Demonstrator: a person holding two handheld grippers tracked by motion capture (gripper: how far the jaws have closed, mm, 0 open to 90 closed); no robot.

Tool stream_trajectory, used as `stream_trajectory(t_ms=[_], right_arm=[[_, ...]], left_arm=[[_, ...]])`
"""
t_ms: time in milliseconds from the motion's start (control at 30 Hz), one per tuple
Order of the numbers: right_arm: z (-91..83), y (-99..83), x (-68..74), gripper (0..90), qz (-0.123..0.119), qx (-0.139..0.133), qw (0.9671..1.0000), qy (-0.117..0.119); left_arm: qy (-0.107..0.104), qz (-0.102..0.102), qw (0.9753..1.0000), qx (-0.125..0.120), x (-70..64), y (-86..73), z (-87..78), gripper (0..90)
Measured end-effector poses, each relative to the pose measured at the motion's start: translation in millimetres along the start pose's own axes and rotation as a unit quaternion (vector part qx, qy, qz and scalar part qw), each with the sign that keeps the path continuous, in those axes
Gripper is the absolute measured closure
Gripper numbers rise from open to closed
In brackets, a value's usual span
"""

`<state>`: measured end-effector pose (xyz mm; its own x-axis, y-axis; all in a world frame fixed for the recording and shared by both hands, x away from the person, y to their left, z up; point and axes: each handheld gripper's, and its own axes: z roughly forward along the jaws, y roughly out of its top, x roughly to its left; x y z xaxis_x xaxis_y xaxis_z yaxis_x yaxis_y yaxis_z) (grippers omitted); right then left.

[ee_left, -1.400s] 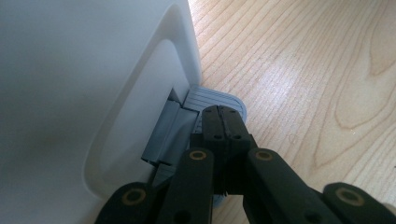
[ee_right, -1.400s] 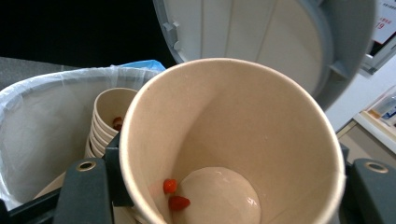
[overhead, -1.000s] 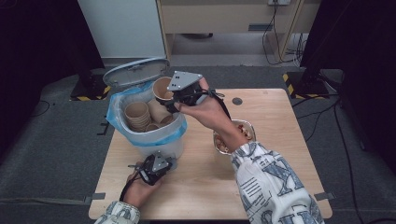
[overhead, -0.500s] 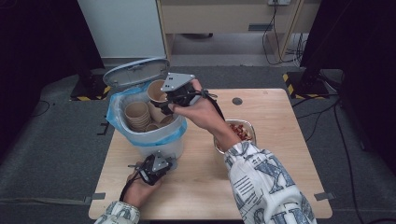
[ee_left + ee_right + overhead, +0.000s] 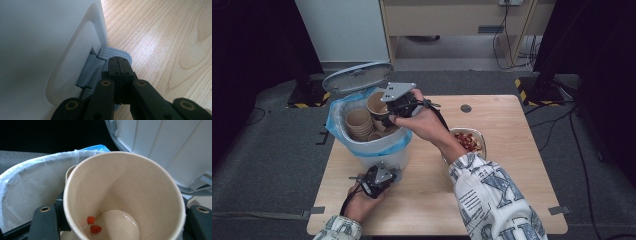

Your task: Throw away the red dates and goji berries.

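A white pedal bin (image 5: 379, 150) lined with a blue bag stands on the table's left, lid (image 5: 357, 76) raised. Stacked paper cups (image 5: 358, 122) lie inside it. My right gripper (image 5: 388, 114) is shut on another paper cup (image 5: 377, 103), held above the bin's mouth. In the right gripper view that cup (image 5: 130, 185) sits between the jaws of the right gripper (image 5: 122, 220), with two red bits (image 5: 93, 225) at its bottom. My left gripper (image 5: 384, 175) is at the bin's base. In the left gripper view, the left gripper (image 5: 119, 62) is shut, its tips resting on the grey pedal (image 5: 110, 51).
A glass bowl (image 5: 467, 141) of red pieces sits right of the bin, beside my right forearm. The raised lid (image 5: 170, 145) hangs close above the held cup. The bag liner (image 5: 32, 177) drapes over the bin's rim. Bare wooden table (image 5: 512, 170) spreads to the right.
My right gripper has carried the cup a little to the left and lower over the bin, uncovering the bowl. The left gripper has stayed on the pedal.
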<state>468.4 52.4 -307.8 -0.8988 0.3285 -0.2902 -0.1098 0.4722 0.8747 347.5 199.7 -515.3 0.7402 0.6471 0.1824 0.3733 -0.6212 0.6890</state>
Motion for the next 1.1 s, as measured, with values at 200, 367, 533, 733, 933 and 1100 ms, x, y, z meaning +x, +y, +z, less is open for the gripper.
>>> stream_trajectory(t_ms=[200, 367, 533, 733, 933, 1100], right_arm=[[3.0, -3.3, 3.3, 30.1, 0.006, 0.003, 0.9999, 0.010], [5.0, -6.9, 5.4, 30.0, 0.011, 0.011, 0.9998, 0.015], [7.0, -9.9, 6.3, 29.8, 0.016, 0.017, 0.9996, 0.019], [11.5, -9.7, 9.7, 28.6, 0.017, 0.021, 0.9993, 0.027], [15.2, -9.1, 12.0, 25.2, 0.031, 0.023, 0.9989, 0.028], [16.5, -8.9, 12.4, 18.2, 0.053, 0.023, 0.9981, 0.024]], left_arm=[[0.000, 0.000, 1.0000, 0.000, -0.1, 0.0, 0.0, 89.9], [0.000, 0.000, 1.0000, 0.000, 0.0, 0.0, 0.0, 89.9], [0.000, 0.000, 1.0000, 0.000, -0.1, 0.1, 0.0, 89.9], [0.000, 0.000, 1.0000, 0.000, -0.1, 0.0, 0.0, 89.9], [0.000, 0.000, 1.0000, 0.000, -0.1, 0.0, 0.0, 89.9], [0.000, 0.000, 1.0000, 0.000, -0.1, 0.1, 0.0, 89.9]])
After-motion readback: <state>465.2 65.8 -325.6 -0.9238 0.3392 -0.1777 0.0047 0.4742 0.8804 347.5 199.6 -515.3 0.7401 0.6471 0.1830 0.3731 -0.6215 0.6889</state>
